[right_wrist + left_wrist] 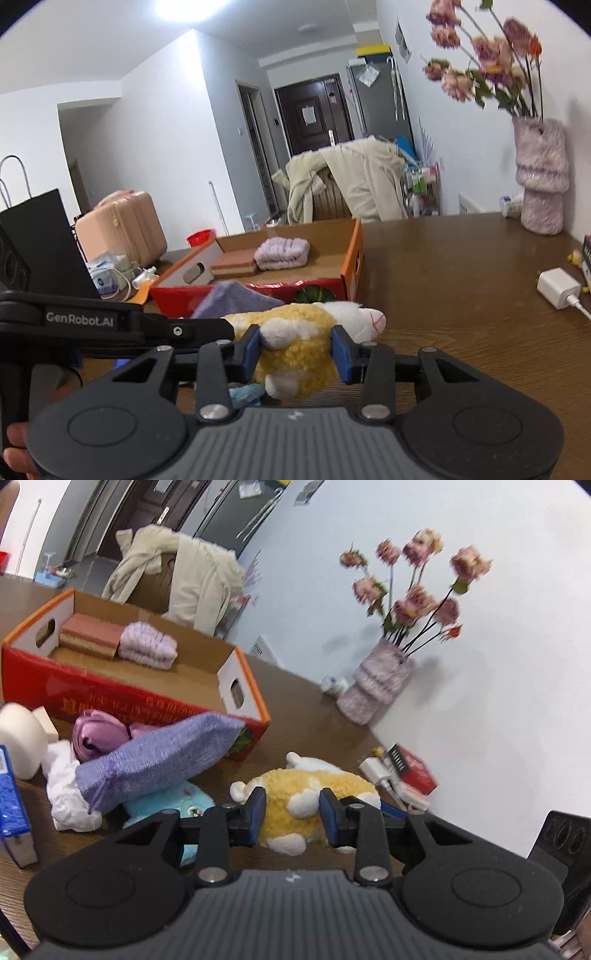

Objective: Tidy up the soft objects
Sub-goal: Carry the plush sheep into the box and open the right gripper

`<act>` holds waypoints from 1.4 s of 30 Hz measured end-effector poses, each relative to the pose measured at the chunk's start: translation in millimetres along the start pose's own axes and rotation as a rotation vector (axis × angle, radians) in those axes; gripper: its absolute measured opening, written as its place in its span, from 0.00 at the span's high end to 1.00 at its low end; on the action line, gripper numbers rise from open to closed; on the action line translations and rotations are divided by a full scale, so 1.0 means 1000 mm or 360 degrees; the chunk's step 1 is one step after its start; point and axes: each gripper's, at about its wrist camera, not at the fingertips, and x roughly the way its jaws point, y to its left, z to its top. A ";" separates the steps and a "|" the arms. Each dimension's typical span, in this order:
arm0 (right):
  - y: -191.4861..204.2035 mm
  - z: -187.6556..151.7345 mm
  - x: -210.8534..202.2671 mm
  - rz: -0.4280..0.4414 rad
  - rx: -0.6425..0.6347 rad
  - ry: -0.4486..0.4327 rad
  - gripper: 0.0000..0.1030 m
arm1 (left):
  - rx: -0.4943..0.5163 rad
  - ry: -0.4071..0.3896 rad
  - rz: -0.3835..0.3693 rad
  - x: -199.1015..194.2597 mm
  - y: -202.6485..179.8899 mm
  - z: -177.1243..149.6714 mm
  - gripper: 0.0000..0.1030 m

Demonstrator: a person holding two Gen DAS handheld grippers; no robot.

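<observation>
A: Start nearest. What sits between the fingers?

B: The yellow-and-white plush toy (295,343). In the right wrist view the right gripper (294,349) has its blue pads on either side of the toy's yellow body, pressing in on the fleece, jaws partly closed around it. In the left wrist view the left gripper (292,816) does the same on the same plush toy (306,797): pads narrowed, each touching the fleece.

A: Is the toy on the table?

B: I cannot tell whether it rests on the wooden table (461,295) or hangs clear of it.

A: Anything readable?

B: "GenRobot.AI" in white on the black body of the left gripper, seen from the right wrist. The red cardboard box (147,698) carries gold lettering on its side, too blurred to read.

A: How are the tools held?

B: Both point slightly downward. The left view is tilted, so the table slopes across it. A hand (16,448) grips the left tool's handle at the lower left edge of the right view.

A: Further out?

B: Just left of the toy lie a blue plush (173,801), a lilac cloth pouch (159,760), white tissue and a purple satin bundle (96,733). Behind them the box holds a pink sponge (92,633) beside a folded lilac towel (147,646). Against the wall stands a fuzzy vase of flowers (376,686); a white charger (557,288) lies to the right.
</observation>
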 end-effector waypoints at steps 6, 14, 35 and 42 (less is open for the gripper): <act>0.025 0.013 -0.021 0.0013 -0.0075 -0.0111 0.61 | -0.0013 -0.0146 -0.0071 -0.029 0.001 0.019 0.69; 0.040 0.061 0.011 0.0071 -0.0205 -0.0226 0.61 | 0.0085 -0.0304 -0.0049 -0.014 0.008 0.079 0.69; -0.030 0.073 0.203 0.0106 -0.0093 0.0083 0.60 | -0.0045 0.0129 0.0106 0.142 0.111 0.106 0.67; -0.027 0.065 0.184 0.0023 -0.0114 0.0110 0.42 | 0.0005 0.0102 0.0108 0.121 0.102 0.108 0.61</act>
